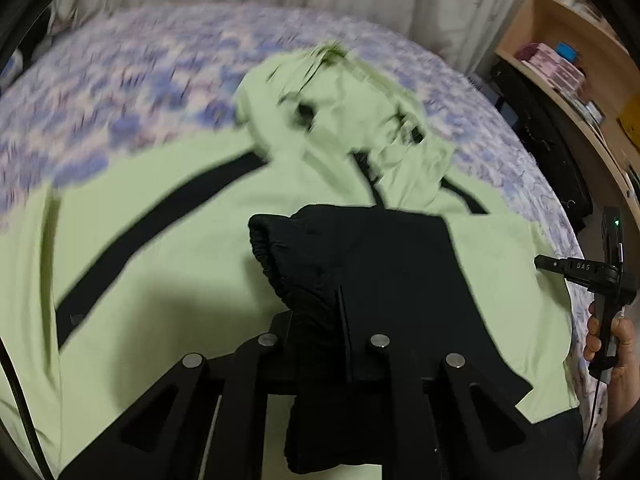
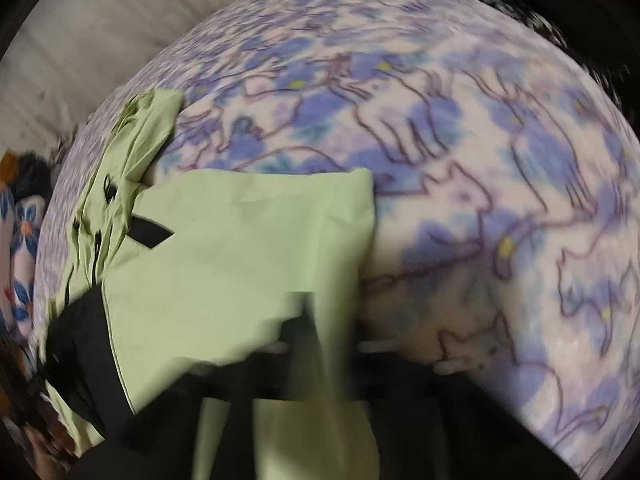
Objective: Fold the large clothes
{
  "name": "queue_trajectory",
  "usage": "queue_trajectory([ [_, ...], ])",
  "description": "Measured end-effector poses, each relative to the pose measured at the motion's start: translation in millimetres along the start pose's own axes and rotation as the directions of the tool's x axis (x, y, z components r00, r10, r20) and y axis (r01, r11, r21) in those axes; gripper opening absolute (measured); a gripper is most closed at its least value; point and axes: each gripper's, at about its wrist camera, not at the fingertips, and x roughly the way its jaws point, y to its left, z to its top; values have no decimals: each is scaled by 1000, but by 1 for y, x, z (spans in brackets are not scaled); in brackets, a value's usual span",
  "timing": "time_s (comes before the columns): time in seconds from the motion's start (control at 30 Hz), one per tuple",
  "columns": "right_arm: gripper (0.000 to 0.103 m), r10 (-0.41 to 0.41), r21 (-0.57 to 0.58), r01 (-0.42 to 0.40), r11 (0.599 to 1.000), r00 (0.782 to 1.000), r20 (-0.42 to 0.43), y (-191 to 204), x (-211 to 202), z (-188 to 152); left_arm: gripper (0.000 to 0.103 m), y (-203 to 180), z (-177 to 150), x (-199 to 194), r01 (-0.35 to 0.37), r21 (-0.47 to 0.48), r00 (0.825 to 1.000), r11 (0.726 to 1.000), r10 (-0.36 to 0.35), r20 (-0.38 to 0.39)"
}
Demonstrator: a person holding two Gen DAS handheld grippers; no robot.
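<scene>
The left gripper [image 1: 344, 320] pinches the black cuff [image 1: 288, 264] over the green jacket [image 1: 168, 248], whose hood lies toward twelve o'clock, while the right gripper [image 2: 320, 344], blurred, seems clamped on the jacket's three-o'clock edge.

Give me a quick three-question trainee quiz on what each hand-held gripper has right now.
1. Multiple choice: the left hand-held gripper is shut on A) the black sleeve, B) a towel, C) a pillow.
2. True or false: the green jacket lies on a wooden table.
3. Fill in: the right hand-held gripper pinches the jacket's ____ fabric.
Key: 1 A; 2 false, it lies on the floral bedspread; 3 green.
</scene>
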Motion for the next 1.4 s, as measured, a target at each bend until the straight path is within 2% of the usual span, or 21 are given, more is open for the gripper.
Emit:
queue_trajectory([
  [0.07, 2, -32, 13, 32, 999, 998, 54, -6, -5, 3, 11, -10, 6, -4, -21, 32, 998, 999, 19, 52],
  [0.1, 2, -38, 30, 37, 999, 998, 47, -12, -2, 3, 11, -11, 7, -3, -34, 39, 998, 999, 32, 56],
  [0.2, 3, -63, 26, 62, 998, 998, 8, -18, 12, 2, 12, -6, 5, 16, -92, 31, 996, 995, 92, 2],
  [0.27, 8, -62, 34, 63, 997, 998, -3, -17, 11, 3, 26, 5, 0, 26, -124, 14, 992, 992, 124, -25],
  [0.3, 9, -62, 47, 63, 997, 998, -11, -18, 8, 4, 27, 7, -2, 26, -126, 7, 992, 992, 126, -22],
  [0.33, 11, -59, 56, 60, 997, 998, -15, -18, 5, 4, 30, 10, -4, 24, -121, 0, 993, 993, 121, -14],
  [0.37, 14, -55, 67, 56, 996, 998, -18, -18, 1, 4, 39, 11, -4, 20, -132, -1, 991, 991, 132, -9],
  [0.47, 21, -60, 74, 59, 995, 998, 11, -11, -20, 5, 55, 13, -5, 3, -176, 8, 984, 984, 175, 16],
  [0.5, 22, -54, 73, 52, 996, 998, 28, -5, -28, 6, 57, 14, -4, -5, -182, 5, 983, 983, 182, 26],
  [0.6, 29, -9, 67, 5, 998, 997, 70, 10, -52, 3, 58, 21, -1, -35, -195, -26, 978, 981, 196, 69],
  [0.7, 30, 18, 13, -19, 1000, 995, 95, 43, -72, -7, 58, 20, 5, -62, -167, -63, 977, 984, 174, 121],
  [0.77, 30, 28, -29, -26, 999, 995, 94, 66, -79, -18, 57, 9, 6, -72, -176, -61, 975, 982, 183, 129],
  [0.93, 30, 133, -87, -127, 988, 989, 64, 118, -76, -56, 52, -37, -9, -63, -140, 2, 982, 990, 139, 127],
  [1.0, 30, 144, -110, -138, 984, 989, 44, 138, -63, -73, 52, -56, -21, -51, -132, 24, 984, 991, 128, 124],
  [1.07, 30, 142, -131, -139, 981, 990, 11, 148, -48, -88, 52, -69, -33, -33, -99, 18, 991, 995, 97, 88],
  [1.13, 30, 118, -140, -122, 983, 992, -39, 149, -28, -104, 52, -75, -43, -17, -90, 10, 995, 996, 89, 50],
  [1.2, 30, 87, -140, -96, 985, 994, -67, 141, -16, -114, 51, -79, -52, -1, -113, 15, 994, 993, 113, 12],
  [1.27, 27, 107, -133, -114, 985, 993, -53, 125, -18, -116, 50, -77, -58, 12, -187, 32, 982, 982, 188, -15],
  [1.3, 27, 75, -129, -79, 989, 997, -32, 116, -23, -115, 50, -75, -59, 14, -214, 34, 977, 976, 214, -14],
  [1.33, 27, 3, -123, -2, 992, 1000, 1, 105, -29, -114, 50, -71, -59, 12, -223, 28, 975, 974, 223, -6],
  [1.4, 28, -175, -72, 180, 981, 982, 73, 71, -40, -110, 50, -61, -56, 8, -244, 5, 970, 970, 244, 5],
])
